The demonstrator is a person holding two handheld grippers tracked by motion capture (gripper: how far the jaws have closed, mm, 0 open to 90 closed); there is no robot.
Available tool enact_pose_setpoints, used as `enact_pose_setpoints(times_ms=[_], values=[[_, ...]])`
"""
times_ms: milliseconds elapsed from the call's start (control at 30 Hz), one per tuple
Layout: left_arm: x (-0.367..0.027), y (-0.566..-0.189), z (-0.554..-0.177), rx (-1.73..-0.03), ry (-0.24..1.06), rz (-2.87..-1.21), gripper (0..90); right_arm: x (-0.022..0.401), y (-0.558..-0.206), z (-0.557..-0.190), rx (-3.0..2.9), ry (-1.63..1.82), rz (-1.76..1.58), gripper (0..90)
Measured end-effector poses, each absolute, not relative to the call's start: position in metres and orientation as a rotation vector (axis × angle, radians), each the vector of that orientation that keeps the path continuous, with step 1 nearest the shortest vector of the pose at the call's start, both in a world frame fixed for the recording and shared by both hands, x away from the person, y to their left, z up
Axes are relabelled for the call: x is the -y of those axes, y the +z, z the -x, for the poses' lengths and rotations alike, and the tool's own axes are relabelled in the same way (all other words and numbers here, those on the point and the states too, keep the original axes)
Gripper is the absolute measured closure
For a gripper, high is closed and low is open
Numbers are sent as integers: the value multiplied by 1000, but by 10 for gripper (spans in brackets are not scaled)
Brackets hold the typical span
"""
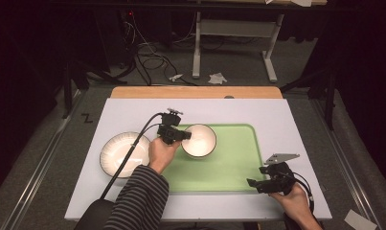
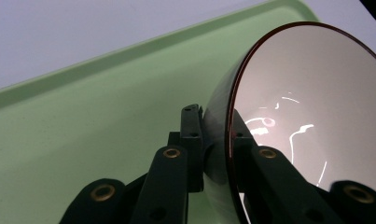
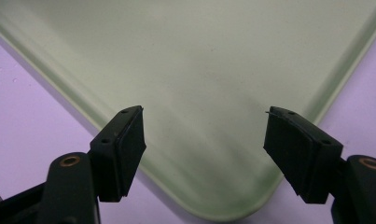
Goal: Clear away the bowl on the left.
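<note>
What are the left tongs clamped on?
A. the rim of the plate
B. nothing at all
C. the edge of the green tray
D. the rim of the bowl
D: in the left gripper view the left tongs pinch the bowl wall, one jaw inside the rim and one outside, over the tray; the plate lies apart on the table.
</note>
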State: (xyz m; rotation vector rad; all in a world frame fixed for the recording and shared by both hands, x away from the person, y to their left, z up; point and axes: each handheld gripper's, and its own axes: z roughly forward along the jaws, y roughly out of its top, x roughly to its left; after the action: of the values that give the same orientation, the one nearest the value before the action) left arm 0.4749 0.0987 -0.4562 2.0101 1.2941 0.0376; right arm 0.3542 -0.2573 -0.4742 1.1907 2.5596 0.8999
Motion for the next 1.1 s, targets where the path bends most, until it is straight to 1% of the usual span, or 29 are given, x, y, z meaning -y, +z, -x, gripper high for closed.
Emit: enact_pose_setpoints(times_ms=[167, 567, 767, 833, 1100], values=[[-88, -466, -483, -1311, 24, -2014, 823, 258, -474, -353, -2554, 904, -1185, 303], [-83, -484, -499, -1396, -20, -2003, 822, 257, -475, -354, -2574, 907, -1166, 302], [-84, -485, -500, -1410, -31, -2000, 821, 258, -475, -355, -2578, 905, -1163, 303], [-82, -485, -499, -1402, -12, -2001, 819, 257, -475, -354, -2574, 899, -1168, 302], [-84, -485, -500, -1385, -18, -1999, 812, 258, -475, -355, -2573, 899, -1185, 301]])
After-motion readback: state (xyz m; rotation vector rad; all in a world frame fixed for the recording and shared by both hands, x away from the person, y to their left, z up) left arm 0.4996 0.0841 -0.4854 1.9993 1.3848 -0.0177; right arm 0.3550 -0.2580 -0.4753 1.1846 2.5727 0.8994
